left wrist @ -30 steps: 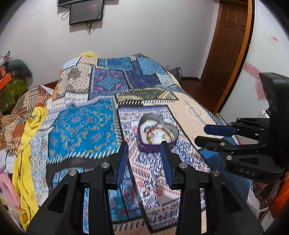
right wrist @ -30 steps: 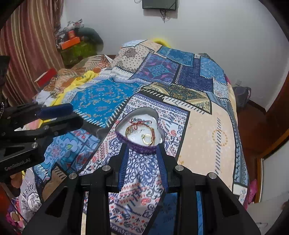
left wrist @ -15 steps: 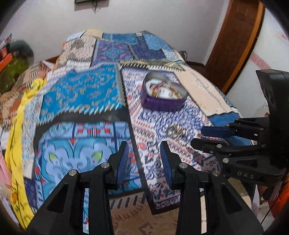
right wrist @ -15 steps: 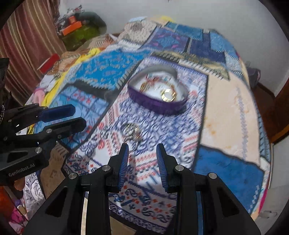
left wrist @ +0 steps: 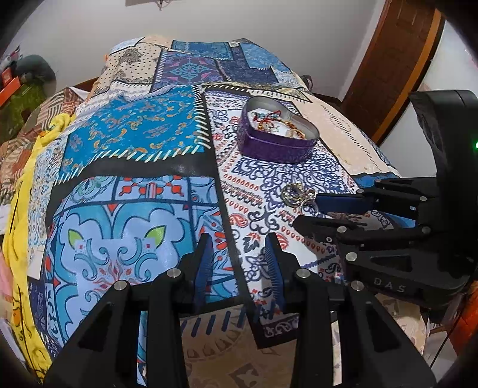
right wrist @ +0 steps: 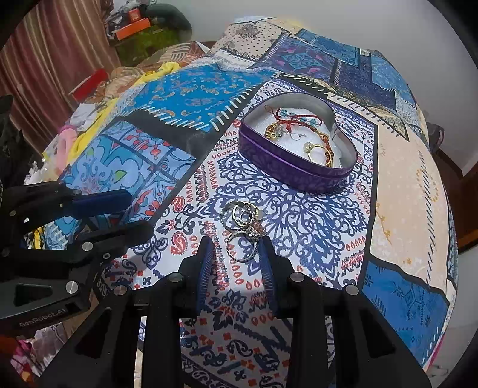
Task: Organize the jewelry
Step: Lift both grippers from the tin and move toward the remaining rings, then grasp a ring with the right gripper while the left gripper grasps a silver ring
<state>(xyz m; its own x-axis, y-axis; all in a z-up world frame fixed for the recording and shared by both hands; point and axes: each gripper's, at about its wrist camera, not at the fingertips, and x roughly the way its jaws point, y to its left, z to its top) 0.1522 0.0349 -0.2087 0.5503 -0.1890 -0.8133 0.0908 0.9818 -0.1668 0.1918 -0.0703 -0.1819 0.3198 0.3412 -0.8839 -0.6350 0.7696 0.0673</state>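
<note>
A purple heart-shaped tin [right wrist: 301, 173] sits on the patterned bedspread and holds a red cord bracelet [right wrist: 286, 118] and gold pieces [right wrist: 319, 149]. It also shows in the left wrist view [left wrist: 274, 146]. A small pile of silver rings [right wrist: 243, 223] lies on the cloth in front of the tin, and in the left wrist view [left wrist: 297, 195]. My right gripper [right wrist: 237, 247] is open and low, its tips on either side of the nearest ring. My left gripper [left wrist: 239, 244] is open and empty, to the left of the rings.
The patchwork bedspread [left wrist: 134, 134] covers the bed. A yellow cloth [left wrist: 18, 209] hangs on its left edge. A brown door [left wrist: 397, 59] stands at the right. Clutter with an orange box [right wrist: 131, 27] lies beyond the bed's far left side.
Both grippers have tipped down and come closer to the bedspread. The rings have come into view, and the right gripper's tips now flank the nearest ring. Both stay open.
</note>
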